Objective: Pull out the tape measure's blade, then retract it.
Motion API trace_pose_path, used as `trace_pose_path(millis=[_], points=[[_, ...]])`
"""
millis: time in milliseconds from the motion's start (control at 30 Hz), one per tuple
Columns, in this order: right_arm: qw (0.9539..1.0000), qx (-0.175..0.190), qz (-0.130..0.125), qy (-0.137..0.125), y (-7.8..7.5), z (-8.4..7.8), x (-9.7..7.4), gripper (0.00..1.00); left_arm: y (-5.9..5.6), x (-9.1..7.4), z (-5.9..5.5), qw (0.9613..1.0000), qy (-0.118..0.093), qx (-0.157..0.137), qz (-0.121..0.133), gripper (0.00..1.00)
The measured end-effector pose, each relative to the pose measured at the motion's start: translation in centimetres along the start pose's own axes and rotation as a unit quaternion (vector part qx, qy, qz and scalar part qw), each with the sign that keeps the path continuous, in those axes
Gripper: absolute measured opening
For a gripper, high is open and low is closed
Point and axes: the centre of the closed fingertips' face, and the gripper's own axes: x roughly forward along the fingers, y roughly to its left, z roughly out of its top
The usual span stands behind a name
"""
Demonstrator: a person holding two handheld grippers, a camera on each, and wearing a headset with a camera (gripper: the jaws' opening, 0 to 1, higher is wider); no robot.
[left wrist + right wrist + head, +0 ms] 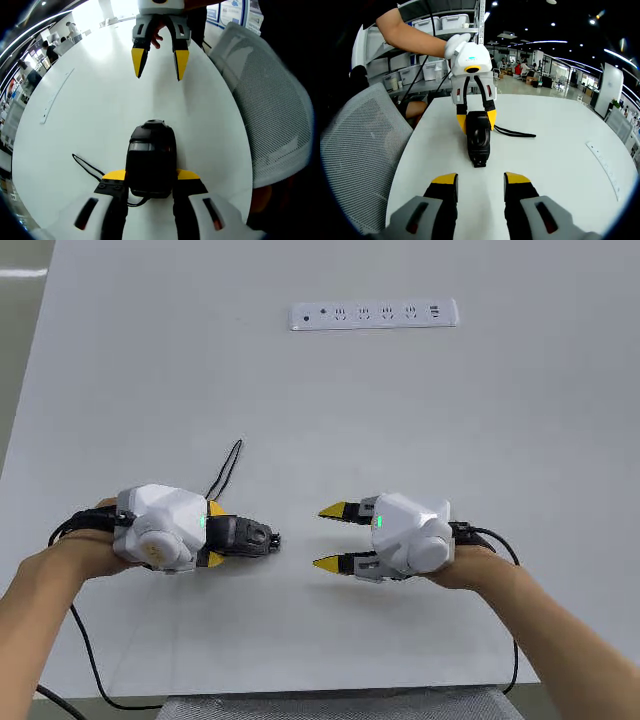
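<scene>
— Black plastic shell, that tape measure [245, 536], lying on the white table [300, 410] near the person, left of centre. The left gripper [214, 534] has its jaws clamped on the sides of the case.
— And the right gripper [323, 537]?
— Jaws parted, nothing in them. It points at the nose of the case but sits apart from it.
— How will it handle?
— Rigid and compact, I'd say, and smooth enough to twist in a loose hold, so that side clamp wants to be firm. The blade should be thin springy steel that pulls back, so take it by the end hook. I think that's the small lip facing the right gripper, though it's too small to be sure.
— The cord?
— A black strap [228, 465], trailing toward the far side.
</scene>
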Motion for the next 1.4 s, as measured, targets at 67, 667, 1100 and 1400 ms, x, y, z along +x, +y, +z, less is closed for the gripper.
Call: trace_pose_path(millis=[67,667,1100,1400], points=[[1.0,0.001,0.002,-0.001,0.0,0.1,0.5,0.35,0.0,0.0,0.0,1.0,-0.003,-0.003,-0.001,0.3],[0.9996,0.002,0.027,0.0,0.3,0.0,4.5,0.27,0.0,0.1,0.0,0.9999,0.003,-0.016,-0.001,0.29],[0.9991,-0.005,0.041,0.003,0.2,-0.3,6.2,0.18,0.2,0.1,0.2,0.9994,-0.019,-0.028,0.0,0.28],[0.9989,-0.006,0.046,0.001,0.0,-0.4,7.0,0.15,0.3,0.2,0.2,0.999,-0.028,-0.035,0.003,0.28]])
